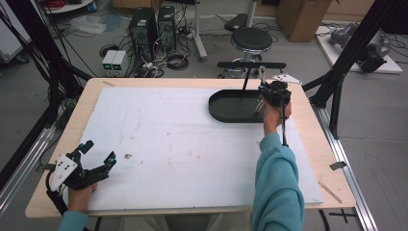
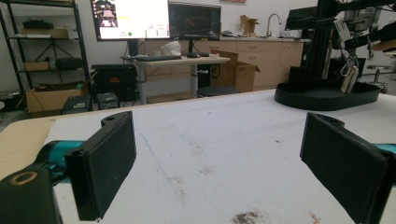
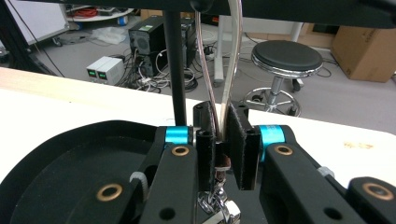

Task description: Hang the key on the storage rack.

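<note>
A black stand has an oval base [image 1: 231,107], an upright post [image 3: 175,70] and a crossbar [image 1: 250,64], and sits at the table's far right. A clear plastic loop [image 3: 233,56] hangs over the crossbar, with a metal clasp [image 3: 219,207] at its lower end. My right gripper [image 1: 263,94] is above the base, and in the right gripper view this gripper [image 3: 223,135] is shut on the loop just above the clasp. My left gripper [image 1: 100,150] rests at the front left of the table, and the left gripper view has it [image 2: 224,158] open with nothing between its jaws.
A white foam board [image 1: 183,144] covers most of the wooden table, with a small dirt spot [image 1: 128,155] near the left gripper. Beyond the far edge stand a stool [image 1: 251,39], computer towers [image 1: 154,24] and a cardboard box [image 1: 300,17]. Black frame struts [image 1: 337,82] rise at the right.
</note>
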{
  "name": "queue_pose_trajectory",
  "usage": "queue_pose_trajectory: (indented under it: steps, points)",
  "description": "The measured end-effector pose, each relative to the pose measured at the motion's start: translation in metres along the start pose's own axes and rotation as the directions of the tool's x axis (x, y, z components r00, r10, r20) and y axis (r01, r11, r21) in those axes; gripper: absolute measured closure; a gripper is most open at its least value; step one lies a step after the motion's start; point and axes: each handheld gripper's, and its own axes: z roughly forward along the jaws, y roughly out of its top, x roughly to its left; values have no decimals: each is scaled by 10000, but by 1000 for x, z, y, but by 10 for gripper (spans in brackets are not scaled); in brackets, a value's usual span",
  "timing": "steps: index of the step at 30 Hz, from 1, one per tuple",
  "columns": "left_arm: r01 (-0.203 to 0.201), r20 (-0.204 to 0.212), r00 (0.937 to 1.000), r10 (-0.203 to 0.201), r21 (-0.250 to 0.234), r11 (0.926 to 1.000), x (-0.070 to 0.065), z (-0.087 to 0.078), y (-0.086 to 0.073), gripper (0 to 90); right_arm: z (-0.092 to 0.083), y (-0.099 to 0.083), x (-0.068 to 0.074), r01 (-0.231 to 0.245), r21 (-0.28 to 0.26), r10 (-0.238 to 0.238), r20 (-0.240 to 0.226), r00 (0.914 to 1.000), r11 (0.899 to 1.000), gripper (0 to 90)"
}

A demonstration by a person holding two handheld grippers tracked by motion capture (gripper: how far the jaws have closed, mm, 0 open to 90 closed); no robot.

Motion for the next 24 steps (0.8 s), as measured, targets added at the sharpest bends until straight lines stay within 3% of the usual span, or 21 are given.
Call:
queue_pose_trajectory:
  steps: [18, 22, 24]
  points:
    - [2, 0, 10000, -2, 2, 10000, 0, 0, 0, 109, 5, -2, -2, -95, 130, 100, -433, 9990, 9999, 786]
    - [-2, 8, 10000, 2, 1, 10000, 0, 0, 0, 109, 4, -2, -2, -25, 140, 31, -417, 9991, 9999, 723]
    - [8, 20, 10000, -8, 27, 10000, 0, 0, 0, 109, 3, -2, -2, -84, 190, 95, -600, 9982, 9998, 620]
